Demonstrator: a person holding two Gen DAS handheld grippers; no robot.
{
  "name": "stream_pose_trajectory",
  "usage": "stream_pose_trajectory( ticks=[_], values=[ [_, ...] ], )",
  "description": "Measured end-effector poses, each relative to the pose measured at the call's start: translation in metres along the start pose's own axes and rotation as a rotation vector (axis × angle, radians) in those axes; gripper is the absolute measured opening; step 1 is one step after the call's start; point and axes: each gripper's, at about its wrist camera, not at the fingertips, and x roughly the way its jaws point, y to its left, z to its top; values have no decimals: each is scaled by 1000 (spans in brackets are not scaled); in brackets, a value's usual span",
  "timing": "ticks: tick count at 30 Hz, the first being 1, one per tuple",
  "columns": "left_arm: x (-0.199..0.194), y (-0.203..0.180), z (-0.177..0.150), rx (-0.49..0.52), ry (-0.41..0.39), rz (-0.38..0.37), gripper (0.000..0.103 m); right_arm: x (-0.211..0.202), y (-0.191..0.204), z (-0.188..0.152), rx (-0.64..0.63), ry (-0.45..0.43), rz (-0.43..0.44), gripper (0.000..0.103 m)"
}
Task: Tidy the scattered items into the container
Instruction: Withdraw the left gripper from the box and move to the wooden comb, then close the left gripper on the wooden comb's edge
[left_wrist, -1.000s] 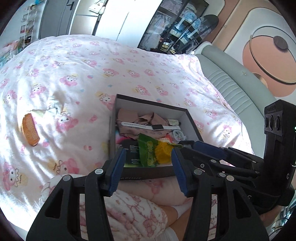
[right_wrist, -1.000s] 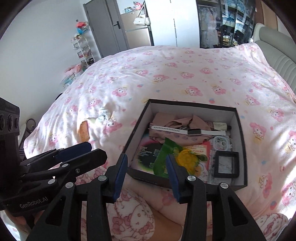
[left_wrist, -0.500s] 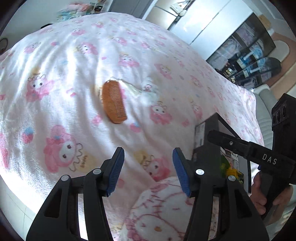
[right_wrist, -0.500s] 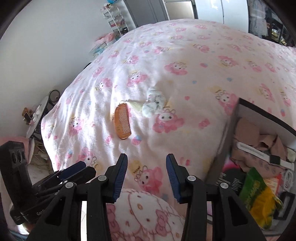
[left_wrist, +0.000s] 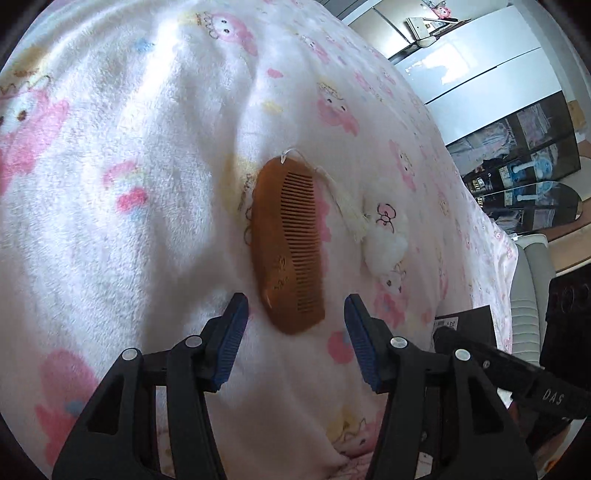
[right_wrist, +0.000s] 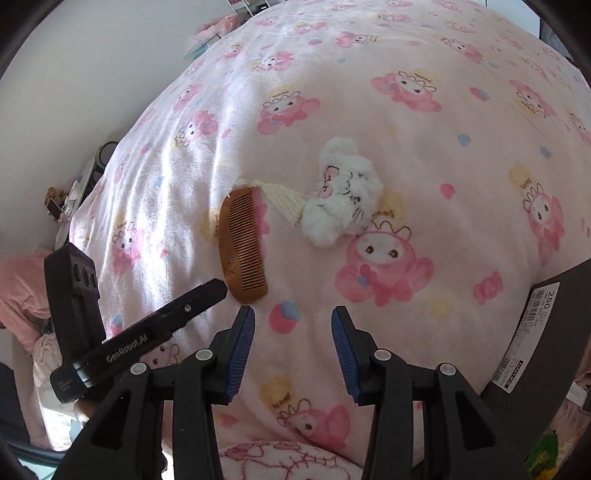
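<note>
Comb (left_wrist: 286, 243) on the bed blanket (left_wrist: 129, 147), near end just ahead of my left gripper (left_wrist: 295, 314), fingers spread wide, nothing between them, not touching it. Right gripper (right_wrist: 293, 317) fingers part-spread, empty, over bare blanket just right of the comb. Comb's tassel (right_wrist: 282, 201) reaches a white plush toy (right_wrist: 341, 192). Box (right_wrist: 546, 332) corner at far right.

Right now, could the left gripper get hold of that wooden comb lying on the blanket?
Probably yes. The left gripper is open just short of the comb, whose near end lies between its fingertips, and only blanket surrounds it.
</note>
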Motion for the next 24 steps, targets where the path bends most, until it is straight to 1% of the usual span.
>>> stream_pose_trajectory(
  ticks=[2,5,8,9,10,12,14,15,17,18,19,21,23,24],
  values=[
    [12,0,7,-6,9,12,55,5,-7,-1,3,14,-13,39],
    [30,-2,13,-14,43,68,55,7,-18,-2,24,16,-30,39],
    [36,-10,9,4,45,115,49,7,-28,-2,55,11,-28,39],
    [35,-14,5,-5,45,131,48,7,-31,-3,65,12,-28,39],
    [34,-17,1,-21,52,123,48,6,-33,-4,72,11,-33,39],
    [30,-28,-11,-43,87,37,48,-1,-34,-9,84,-10,-58,39],
    [27,-40,-24,-48,143,-40,46,-14,-35,-16,99,-55,-52,39],
    [29,-46,-30,-46,184,-65,36,-18,-36,-19,112,-67,-32,39],
    [33,-54,-38,-49,256,-103,39,-23,-37,-23,135,-73,-13,39],
    [34,-56,-40,-50,271,-107,42,-22,-38,-24,137,-73,-18,40],
    [32,-56,-42,-48,266,-98,44,-19,-38,-24,135,-68,-26,40],
    [27,-52,-41,-46,239,-68,45,-10,-37,-25,123,-31,-47,40],
    [26,-43,-35,-60,216,-59,45,-2,-36,-26,113,-16,-39,40],
    [28,-40,-32,-63,211,-54,43,2,-37,-28,118,-3,-32,40]
  ],
)
